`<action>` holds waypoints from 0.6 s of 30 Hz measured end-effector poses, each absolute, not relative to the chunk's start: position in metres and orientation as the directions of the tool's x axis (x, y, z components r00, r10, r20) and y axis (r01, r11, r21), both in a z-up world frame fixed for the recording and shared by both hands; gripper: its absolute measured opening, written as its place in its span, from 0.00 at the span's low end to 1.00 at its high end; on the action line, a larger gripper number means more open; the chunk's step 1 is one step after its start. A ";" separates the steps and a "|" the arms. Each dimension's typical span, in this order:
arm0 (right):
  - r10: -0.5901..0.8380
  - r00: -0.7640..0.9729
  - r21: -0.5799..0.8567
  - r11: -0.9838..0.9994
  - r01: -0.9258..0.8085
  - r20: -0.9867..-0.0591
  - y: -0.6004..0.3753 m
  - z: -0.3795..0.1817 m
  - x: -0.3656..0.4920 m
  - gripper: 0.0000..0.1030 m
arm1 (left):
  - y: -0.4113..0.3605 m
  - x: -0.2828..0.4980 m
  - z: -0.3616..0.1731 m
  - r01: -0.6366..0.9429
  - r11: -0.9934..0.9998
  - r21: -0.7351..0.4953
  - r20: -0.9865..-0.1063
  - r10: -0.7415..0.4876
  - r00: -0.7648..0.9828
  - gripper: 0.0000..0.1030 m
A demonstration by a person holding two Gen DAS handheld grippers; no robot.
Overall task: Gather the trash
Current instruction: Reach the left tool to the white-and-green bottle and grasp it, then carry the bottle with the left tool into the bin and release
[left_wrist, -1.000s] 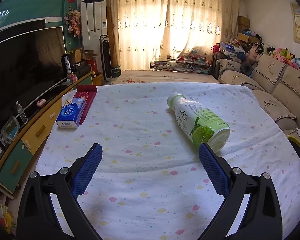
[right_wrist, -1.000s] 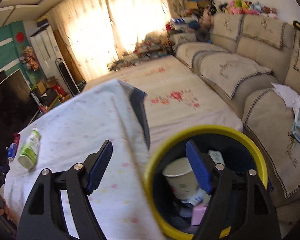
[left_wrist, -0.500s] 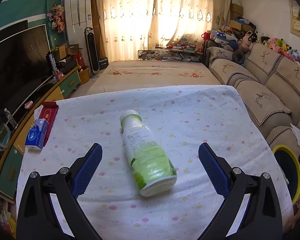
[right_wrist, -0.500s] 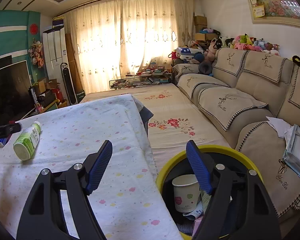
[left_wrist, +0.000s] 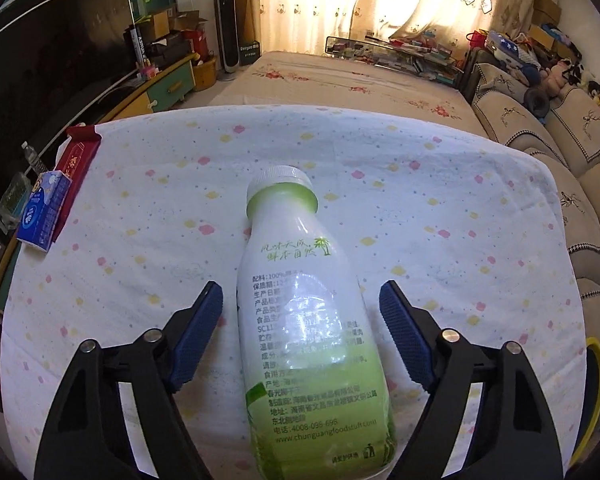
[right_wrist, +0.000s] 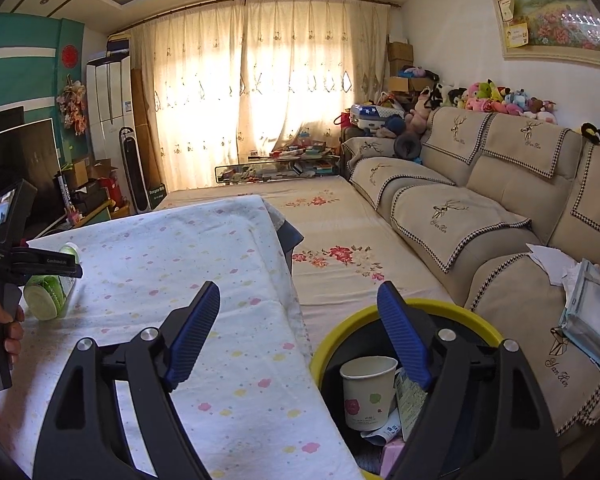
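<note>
A white and green plastic bottle point(left_wrist: 306, 320) lies on its side on the flowered tablecloth point(left_wrist: 440, 216), cap pointing away. My left gripper point(left_wrist: 300, 320) is open, its blue pads on either side of the bottle's body without touching it. The bottle point(right_wrist: 50, 286) and the left gripper point(right_wrist: 32, 266) also show at the far left of the right wrist view. My right gripper point(right_wrist: 298, 320) is open and empty, above the table's right edge and the yellow-rimmed trash bin point(right_wrist: 476, 322). The bin holds a paper cup point(right_wrist: 366, 390) and wrappers.
A blue tissue pack point(left_wrist: 42, 216) and a red box point(left_wrist: 76, 160) lie at the table's left edge. A TV cabinet point(left_wrist: 156, 88) runs along the left. A beige sofa point(right_wrist: 500, 216) stands to the right, with papers point(right_wrist: 580, 296) on its near seat.
My left gripper has moved forward and turned, so the bottle now lies between its open fingers. My right gripper has lifted and swung from above the bin to look level across the room.
</note>
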State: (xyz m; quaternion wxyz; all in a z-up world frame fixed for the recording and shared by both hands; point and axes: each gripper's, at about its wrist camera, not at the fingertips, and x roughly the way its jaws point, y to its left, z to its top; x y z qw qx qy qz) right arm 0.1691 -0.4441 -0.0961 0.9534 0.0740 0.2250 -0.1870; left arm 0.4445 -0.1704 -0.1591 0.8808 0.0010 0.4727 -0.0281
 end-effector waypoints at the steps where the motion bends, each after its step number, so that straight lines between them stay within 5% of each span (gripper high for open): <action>1: -0.322 0.829 0.060 0.919 0.390 -0.458 -0.444 -0.096 0.169 0.75 | -0.171 0.446 -0.161 0.048 0.999 -0.021 -0.835 -0.043 0.548 0.73; 6: -0.323 0.826 0.056 0.919 0.391 -0.463 -0.444 -0.097 0.170 0.77 | -0.170 0.450 -0.169 0.037 0.999 -0.012 -0.840 -0.030 0.541 0.51; 18: -0.342 0.834 0.075 0.908 0.411 -0.433 -0.448 -0.094 0.164 0.77 | -0.168 0.387 -0.139 0.158 0.987 -0.037 -0.790 -0.126 0.600 0.50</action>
